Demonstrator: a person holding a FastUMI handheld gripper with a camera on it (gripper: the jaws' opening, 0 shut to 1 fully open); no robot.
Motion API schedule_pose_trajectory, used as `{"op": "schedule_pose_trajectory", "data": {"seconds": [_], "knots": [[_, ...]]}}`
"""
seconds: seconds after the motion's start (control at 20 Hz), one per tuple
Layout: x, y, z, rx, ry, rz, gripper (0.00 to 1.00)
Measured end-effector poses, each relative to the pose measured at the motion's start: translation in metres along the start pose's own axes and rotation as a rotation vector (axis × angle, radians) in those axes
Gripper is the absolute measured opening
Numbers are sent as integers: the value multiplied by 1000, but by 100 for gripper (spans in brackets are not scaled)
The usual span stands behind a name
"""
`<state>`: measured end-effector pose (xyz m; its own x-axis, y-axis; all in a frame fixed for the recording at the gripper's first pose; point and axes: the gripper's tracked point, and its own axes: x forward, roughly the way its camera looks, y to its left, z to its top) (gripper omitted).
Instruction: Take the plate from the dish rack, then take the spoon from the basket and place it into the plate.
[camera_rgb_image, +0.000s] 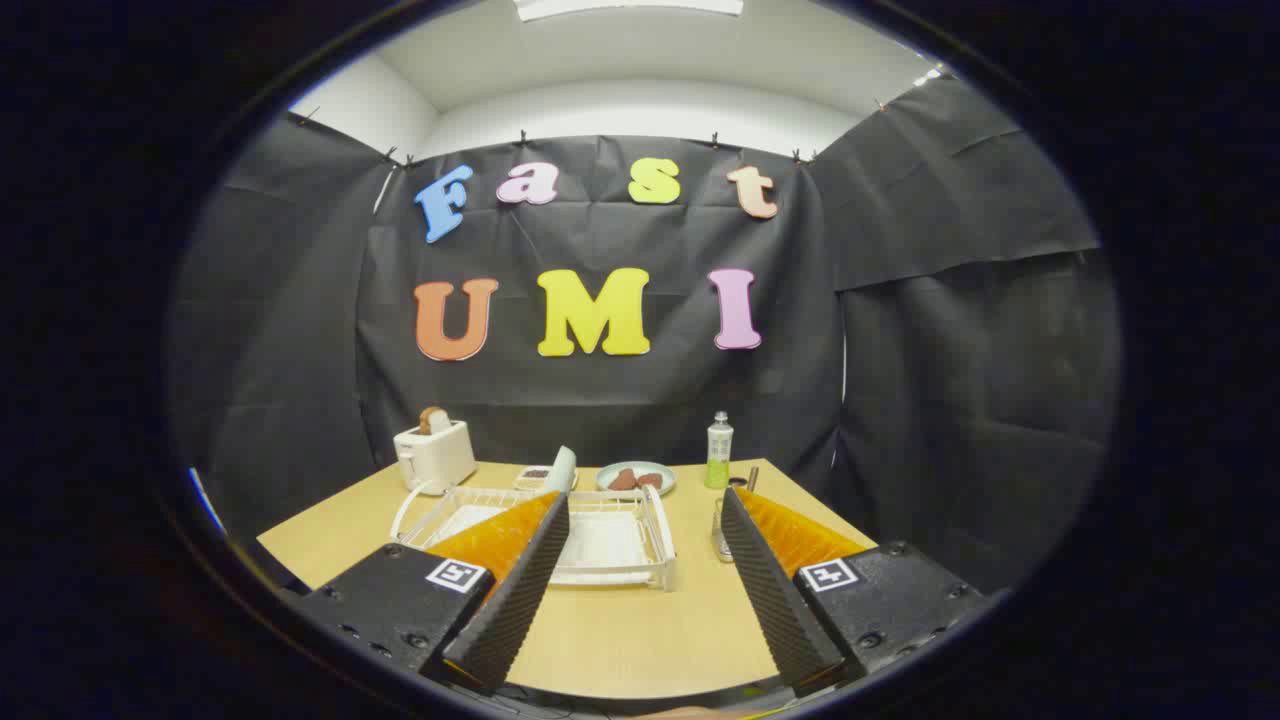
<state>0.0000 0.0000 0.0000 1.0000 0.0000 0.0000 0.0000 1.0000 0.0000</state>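
A white wire dish rack (640, 545) stands on the wooden table (620, 640), just beyond my fingers. A pale plate (563, 468) stands upright on edge at the rack's far side, just past my left fingertip. To the right of the rack is a small clear basket (720, 535), partly hidden by my right finger, with a spoon's handle (752, 478) sticking up from it. My gripper (644, 498) is open wide above the near half of the table, with nothing between its fingers.
A white toaster (435, 455) with a slice of bread stands at the far left. A plate with brown food (636, 478), a small dish (537, 474) and a green-white bottle (719, 450) line the table's far edge by the black cloth wall.
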Motion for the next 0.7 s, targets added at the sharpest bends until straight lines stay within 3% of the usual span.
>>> {"op": "schedule_pose_trajectory", "data": {"seconds": [0.7], "knots": [[6, -6, -4, 23, 22, -8, 99]]}}
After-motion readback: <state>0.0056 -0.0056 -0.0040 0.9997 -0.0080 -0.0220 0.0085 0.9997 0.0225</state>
